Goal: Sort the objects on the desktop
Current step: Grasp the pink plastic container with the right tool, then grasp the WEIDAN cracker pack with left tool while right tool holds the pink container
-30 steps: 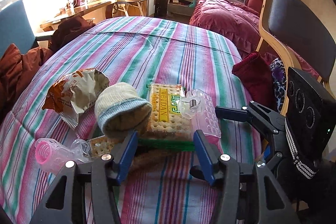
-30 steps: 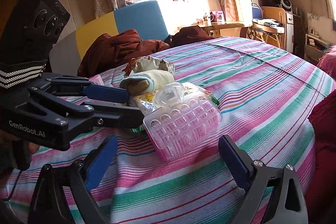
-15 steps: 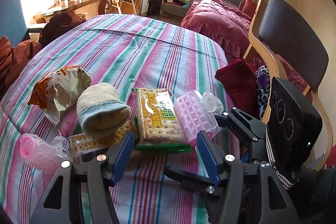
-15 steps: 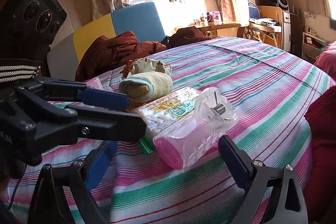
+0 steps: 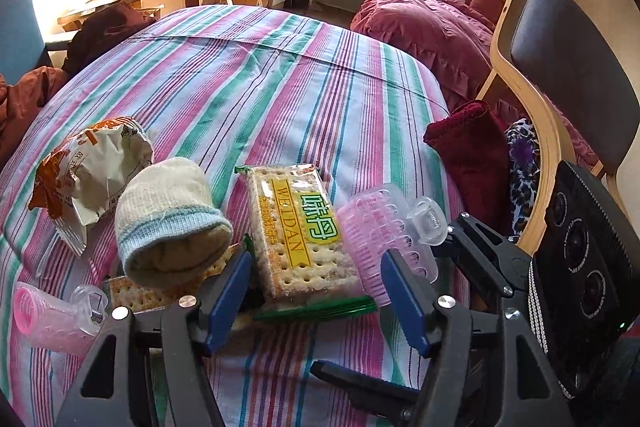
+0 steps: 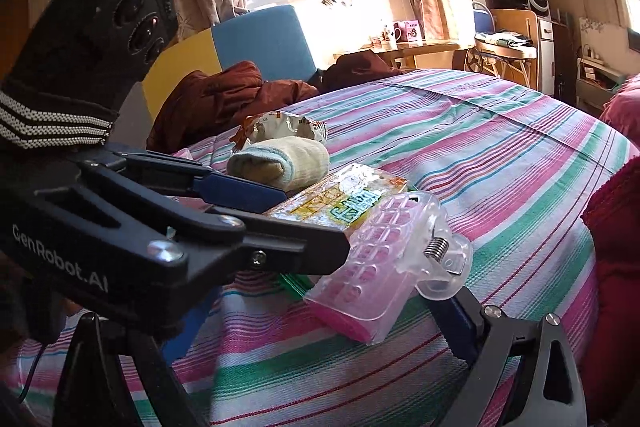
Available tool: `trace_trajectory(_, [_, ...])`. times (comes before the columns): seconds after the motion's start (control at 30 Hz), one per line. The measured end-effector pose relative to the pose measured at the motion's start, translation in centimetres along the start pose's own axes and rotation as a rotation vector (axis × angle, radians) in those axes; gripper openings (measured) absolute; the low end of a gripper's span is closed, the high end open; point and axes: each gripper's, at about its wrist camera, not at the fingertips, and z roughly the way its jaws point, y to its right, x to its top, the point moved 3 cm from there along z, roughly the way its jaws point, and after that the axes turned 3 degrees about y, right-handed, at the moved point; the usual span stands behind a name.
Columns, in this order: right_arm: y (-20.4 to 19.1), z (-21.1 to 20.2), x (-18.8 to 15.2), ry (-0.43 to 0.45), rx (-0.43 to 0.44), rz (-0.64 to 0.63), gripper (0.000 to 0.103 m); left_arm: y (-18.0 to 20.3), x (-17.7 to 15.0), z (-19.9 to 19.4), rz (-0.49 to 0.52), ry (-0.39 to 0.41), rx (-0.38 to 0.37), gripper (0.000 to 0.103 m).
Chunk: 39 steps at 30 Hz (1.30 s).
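A WEIDAN cracker pack (image 5: pixel 300 227) lies on the striped tablecloth (image 5: pixel 248 87), right in front of my open left gripper (image 5: pixel 316 299). A pink hair roller in a clear clip (image 5: pixel 380 231) leans against the pack's right side. In the right wrist view this roller (image 6: pixel 372 267) lies between the wide-open fingers of my right gripper (image 6: pixel 324 319), its clear handle just above the right finger (image 6: pixel 456 323). My left gripper (image 6: pixel 316 223) crosses that view and hides the other finger. A rolled sock (image 5: pixel 168 223) rests on a second cracker pack (image 5: pixel 136 295).
A crumpled snack bag (image 5: pixel 92 167) lies left of the sock, and a second pink roller (image 5: pixel 48 315) sits at the near left. A wooden chair (image 5: pixel 560 67) with dark red cloth (image 5: pixel 472 155) stands at the table's right edge. Brown clothes (image 6: pixel 224 103) lie on the far seat.
The pink roller has turned and now lies flat against the cracker pack's side. My left gripper has come closer over the pack. Both grippers stay open.
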Motion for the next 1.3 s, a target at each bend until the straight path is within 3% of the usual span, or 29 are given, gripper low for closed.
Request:
trace_trajectory(0.17, [-0.1,-0.7,0.1,0.003,-0.023,0.014,0.097,0.1,0.5,0.3,-0.025,-0.005,-0.001,0.059])
trace_trajectory(0.23, [-0.2,-1.0,0.2,0.005,-0.032,0.019,0.096,0.4,0.0,-0.2,-0.010,0.006,0.018,0.052])
trace_trajectory(0.3, [-0.3,-1.3,0.2,0.005,-0.041,0.023,0.092,0.0,-0.7,-0.5,-0.026,0.006,0.024,0.036])
trace_trajectory(0.37, [-0.4,-1.3,0.2,-0.005,-0.042,0.013,0.088,-0.4,-1.7,-1.1,-0.049,0.022,0.020,0.032])
trace_trajectory(0.47, [-0.9,-1.3,-0.3,-0.026,-0.051,-0.024,0.074,-0.1,-3.1,-2.4,-0.065,0.049,0.005,0.032])
trace_trajectory(0.63, [-2.4,-1.6,-1.1,-0.071,0.005,-0.081,0.061,0.8,-5.2,-4.0,-0.084,0.069,-0.018,0.032])
trace_trajectory(0.87, [-4.2,-1.8,-1.8,-0.099,0.048,-0.140,0.060,0.5,-7.4,-6.2,-0.128,0.132,0.013,0.032])
trace_trajectory(1.23, [-2.4,-2.2,-0.4,-0.077,-0.045,-0.090,0.063,-0.8,-8.5,-7.3,-0.173,0.163,0.058,0.032])
trace_trajectory(1.27, [-2.3,-2.0,-0.4,-0.079,-0.064,-0.093,0.059,-0.8,-8.5,-7.3,-0.174,0.167,0.058,0.034])
trace_trajectory(1.3, [-2.2,-2.0,-0.3,-0.080,-0.081,-0.094,0.048,-0.8,-8.3,-7.3,-0.169,0.171,0.060,0.035])
